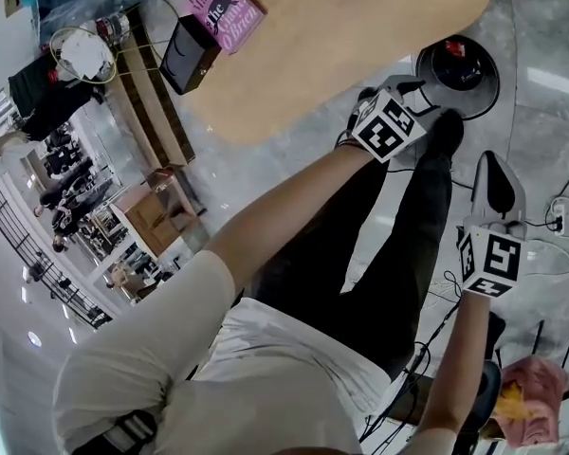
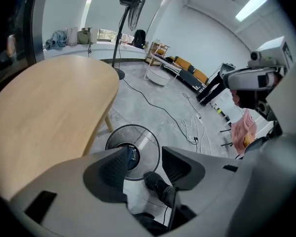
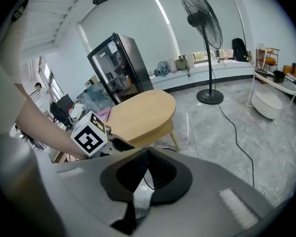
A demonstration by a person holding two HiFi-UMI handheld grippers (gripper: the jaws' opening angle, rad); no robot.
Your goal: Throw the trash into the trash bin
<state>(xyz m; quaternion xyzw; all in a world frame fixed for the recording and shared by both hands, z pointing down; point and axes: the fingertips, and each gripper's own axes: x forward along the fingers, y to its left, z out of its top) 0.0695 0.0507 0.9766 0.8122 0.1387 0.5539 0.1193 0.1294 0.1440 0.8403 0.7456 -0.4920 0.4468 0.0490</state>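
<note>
The trash bin [image 1: 484, 90] is a round, dark-lined bin with a grey rim, standing on the floor beside the wooden table [image 1: 360, 36]. Some small trash lies in its dark inside [image 1: 460, 55]. My left gripper [image 1: 425, 98] hangs just over the bin's near side, its jaws wide open and empty. In the left gripper view the bin [image 2: 138, 132] shows straight below between the open jaws of that gripper [image 2: 145, 157]. My right gripper [image 1: 496, 159] is held off to the right of the bin, and in its own view the right gripper [image 3: 146, 152] has its jaws together with nothing in them.
The person's black shoe [image 1: 446, 131] stands right next to the bin. Cables [image 2: 187, 122] run over the grey floor. A pink cloth [image 1: 533, 401] lies on a chair at the lower right. A pink book [image 1: 223, 8] and a black box [image 1: 190, 53] are on the table. A standing fan [image 3: 207, 43] is behind.
</note>
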